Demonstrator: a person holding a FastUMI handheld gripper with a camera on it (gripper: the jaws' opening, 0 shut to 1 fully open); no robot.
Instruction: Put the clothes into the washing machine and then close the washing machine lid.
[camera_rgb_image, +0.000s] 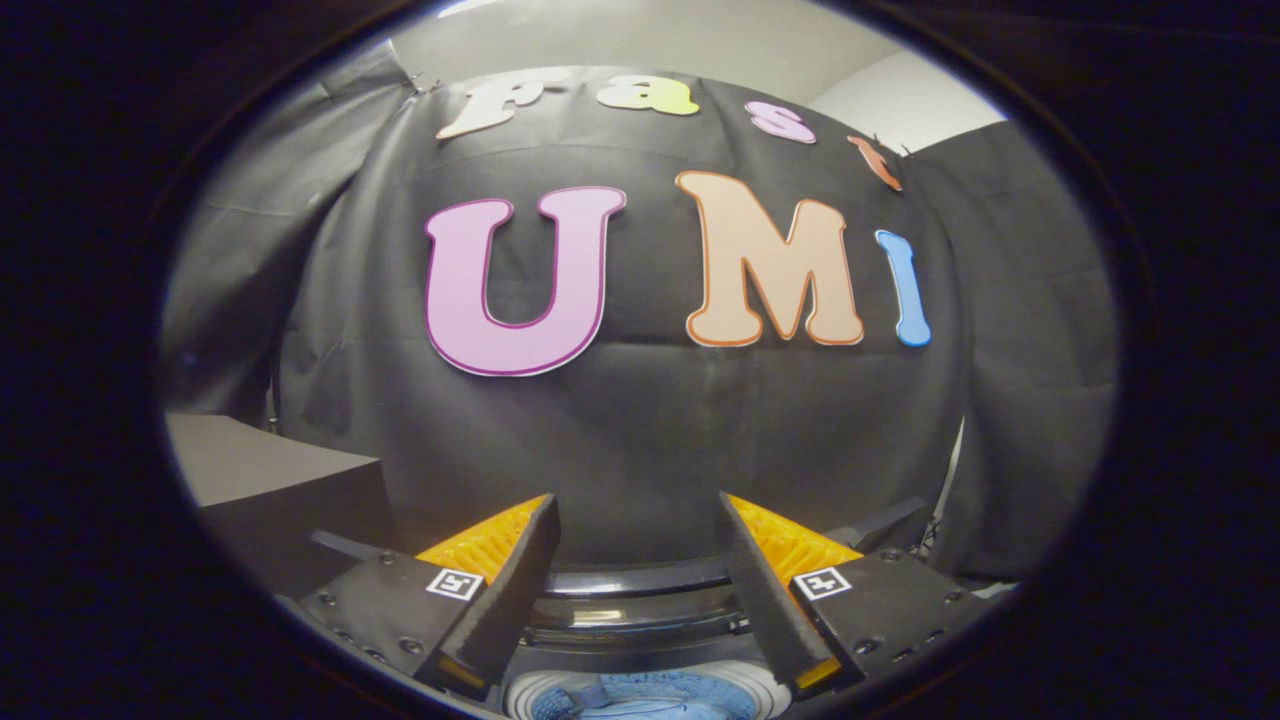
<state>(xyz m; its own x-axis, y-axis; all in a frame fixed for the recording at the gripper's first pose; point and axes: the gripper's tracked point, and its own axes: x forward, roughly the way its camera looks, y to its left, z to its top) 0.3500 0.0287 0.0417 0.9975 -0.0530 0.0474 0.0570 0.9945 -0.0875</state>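
My gripper (637, 510) is open, its two fingers spread wide with nothing between them. Below and between the fingers I see the washing machine's round opening (640, 695), with a white rim and blue cloth (640, 705) lying inside the drum. The machine's dark lid (640, 590) stands raised just behind the opening, seen between the fingers as a curved dark band. The gripper is held above the opening and faces the booth's black wall.
A dark box-like block (270, 480) with a flat top stands to the left of the left finger. Black cloth forms the wall ahead and on both sides. A pale wall (900, 95) shows above the cloth.
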